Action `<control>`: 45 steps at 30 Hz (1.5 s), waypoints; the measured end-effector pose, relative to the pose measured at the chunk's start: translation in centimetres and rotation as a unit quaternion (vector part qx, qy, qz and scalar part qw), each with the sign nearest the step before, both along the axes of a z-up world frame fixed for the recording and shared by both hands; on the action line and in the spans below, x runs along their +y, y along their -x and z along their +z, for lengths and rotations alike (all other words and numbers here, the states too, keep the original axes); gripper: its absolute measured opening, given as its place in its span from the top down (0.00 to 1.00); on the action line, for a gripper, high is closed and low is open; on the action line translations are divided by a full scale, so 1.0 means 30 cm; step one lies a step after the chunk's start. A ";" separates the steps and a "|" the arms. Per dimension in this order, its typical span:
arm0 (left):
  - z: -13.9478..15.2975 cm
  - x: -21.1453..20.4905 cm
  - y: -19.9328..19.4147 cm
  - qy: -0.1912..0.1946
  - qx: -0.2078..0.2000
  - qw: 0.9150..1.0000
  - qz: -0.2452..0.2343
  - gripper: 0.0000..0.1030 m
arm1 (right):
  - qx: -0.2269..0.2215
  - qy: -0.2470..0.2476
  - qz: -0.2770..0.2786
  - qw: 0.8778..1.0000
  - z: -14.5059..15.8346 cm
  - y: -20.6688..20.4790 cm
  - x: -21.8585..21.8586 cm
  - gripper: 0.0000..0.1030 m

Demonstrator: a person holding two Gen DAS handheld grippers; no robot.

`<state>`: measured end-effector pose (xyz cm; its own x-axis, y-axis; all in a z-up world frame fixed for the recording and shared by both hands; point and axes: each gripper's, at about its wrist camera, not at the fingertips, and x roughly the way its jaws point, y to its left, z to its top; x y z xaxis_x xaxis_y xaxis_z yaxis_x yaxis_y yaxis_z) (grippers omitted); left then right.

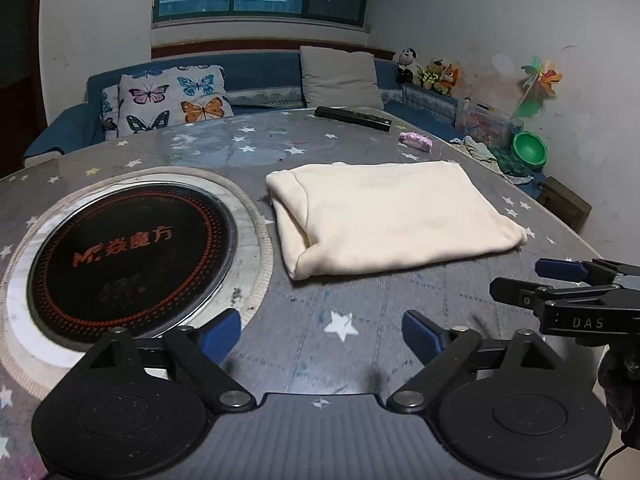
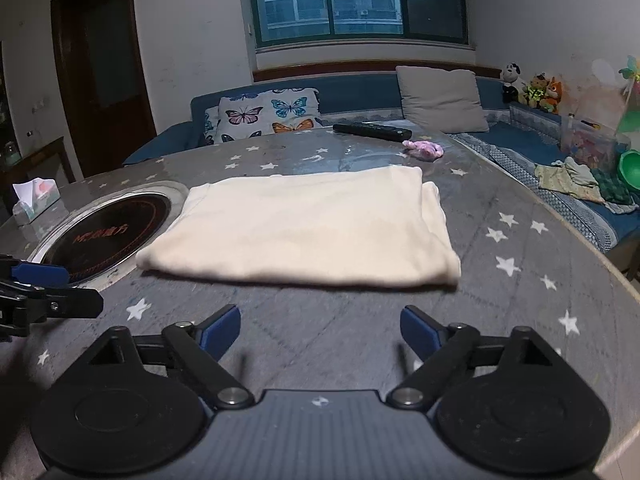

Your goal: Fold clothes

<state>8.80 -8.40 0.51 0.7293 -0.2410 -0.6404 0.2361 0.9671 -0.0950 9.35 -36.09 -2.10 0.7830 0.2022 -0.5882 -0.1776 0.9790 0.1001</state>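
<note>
Right wrist view: right claw [image 2: 320, 330] low over the counter [image 2: 520, 312], blue-tipped fingers [image 2: 222, 326] spread wide, nothing between them. Just ahead, cream garment [image 2: 304, 226] folded into a flat rectangle, lying on the star-patterned cover. Left of the garment, round black cooktop [image 2: 108, 232] set into the counter, its rim touching the cloth's left corner. At the left edge, left claw [image 2: 40, 288], seen side-on, gap between fingers hard to judge. Farther back, black remote [image 2: 372, 131] and small pink bundle [image 2: 424, 149]. Tissue box [image 2: 34, 200] at far left. Behind, blue sofa [image 2: 360, 92] with butterfly cushion [image 2: 268, 114] and grey pillow [image 2: 442, 98].
</note>
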 end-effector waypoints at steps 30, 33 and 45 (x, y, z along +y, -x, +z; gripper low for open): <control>-0.033 0.040 0.159 -0.002 -0.011 1.000 0.022 0.00 | 0.000 0.016 -0.035 0.999 -0.020 0.141 0.075 0.00; -0.035 0.034 0.165 -0.003 -0.010 1.000 0.021 0.00 | -0.001 0.017 -0.037 0.999 -0.019 0.143 0.074 0.00; -0.040 0.012 0.180 -0.006 -0.007 1.000 0.017 0.00 | 0.001 0.014 -0.039 0.999 -0.022 0.150 0.070 0.00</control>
